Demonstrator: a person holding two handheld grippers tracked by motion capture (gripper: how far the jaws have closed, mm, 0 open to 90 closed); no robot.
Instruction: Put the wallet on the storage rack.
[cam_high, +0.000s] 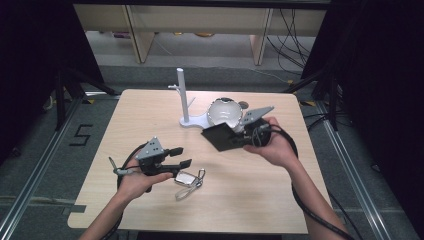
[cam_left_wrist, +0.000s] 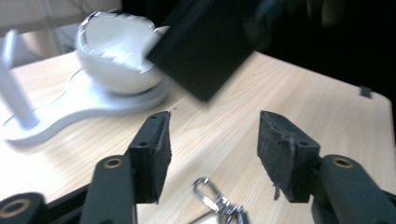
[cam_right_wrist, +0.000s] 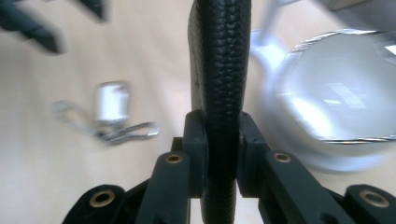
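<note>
My right gripper (cam_high: 239, 134) clamps a black wallet (cam_high: 220, 136) by its edge, above the light wooden worktop (cam_high: 250, 200). In the right gripper view, my fingers (cam_right_wrist: 196, 140) press both faces of the wallet's grained spine (cam_right_wrist: 219, 70), which stands upright between them. The wallet hangs just in front of a white bowl (cam_high: 224, 113) that sits on the round end of a white stand (cam_high: 192, 121), a thin post (cam_high: 181, 92) rising from the stand's other end. In the left gripper view the wallet's dark corner (cam_left_wrist: 205, 46) overlaps the bowl's rim (cam_left_wrist: 116, 51).

My left gripper (cam_high: 180, 156) hovers low over the near-left part of the worktop, its fingers (cam_left_wrist: 156, 149) spread wide with only bare wood between them. Just beside their tips lies a silver key fob (cam_high: 187, 178) on a clip and a loop of cord, flat on the worktop and touched by neither finger. In the left gripper view its metal clasp (cam_left_wrist: 208, 189) shows below and between the two pads. The right gripper view picks the fob (cam_right_wrist: 112, 100) out to the left of the wallet, blurred, well apart from the bowl (cam_right_wrist: 336, 102).

Both of my forearms reach in from the near edge, with black cables trailing from each gripper.
</note>
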